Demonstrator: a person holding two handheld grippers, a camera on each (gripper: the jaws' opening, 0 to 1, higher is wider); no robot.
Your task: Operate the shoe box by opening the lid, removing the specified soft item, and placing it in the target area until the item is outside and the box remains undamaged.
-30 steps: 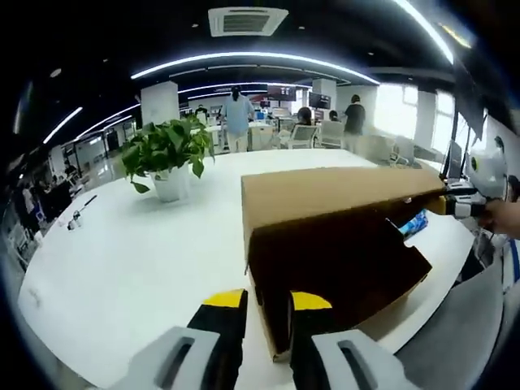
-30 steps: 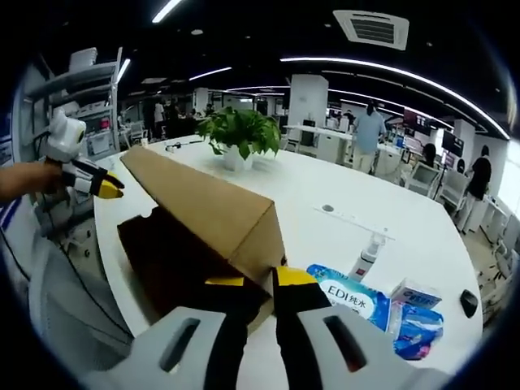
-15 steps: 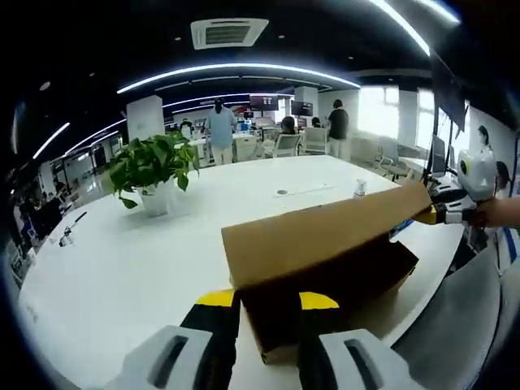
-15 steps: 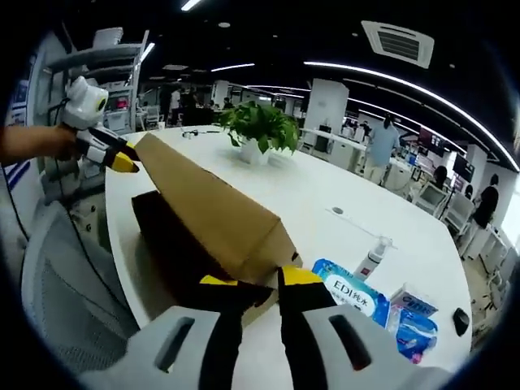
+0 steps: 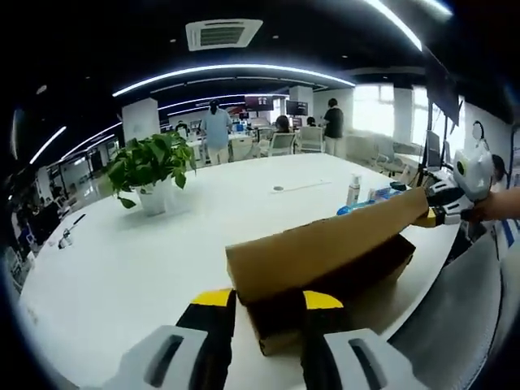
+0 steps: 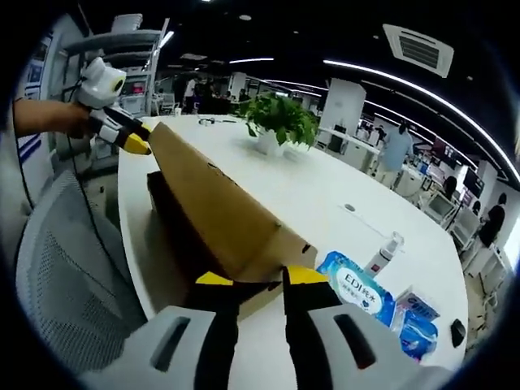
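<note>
A brown cardboard shoe box [image 5: 370, 299] lies at the near edge of the white table [image 5: 122, 268]. Its lid [image 5: 325, 242] is hinged up at a low slant over the dark inside. My left gripper [image 5: 268, 299] is shut on the lid's near end. The right gripper [image 5: 433, 215], held by a hand, pinches the lid's far corner. In the right gripper view the lid [image 6: 219, 203] runs away from my right gripper [image 6: 260, 278], which is shut on its near corner, and the left gripper [image 6: 134, 143] holds the far corner. The box's contents are hidden.
A potted plant [image 5: 150, 166] [image 6: 284, 122] stands mid-table. A spray bottle [image 6: 384, 252] and blue wipe packets [image 6: 357, 288] lie beside the box. A grey mesh chair [image 6: 65, 276] sits against the table's edge. Several people stand in the office behind.
The lid has come down from a steep tilt to a low slant over the box, narrowing the opening. Both grippers stay on the lid's ends.
</note>
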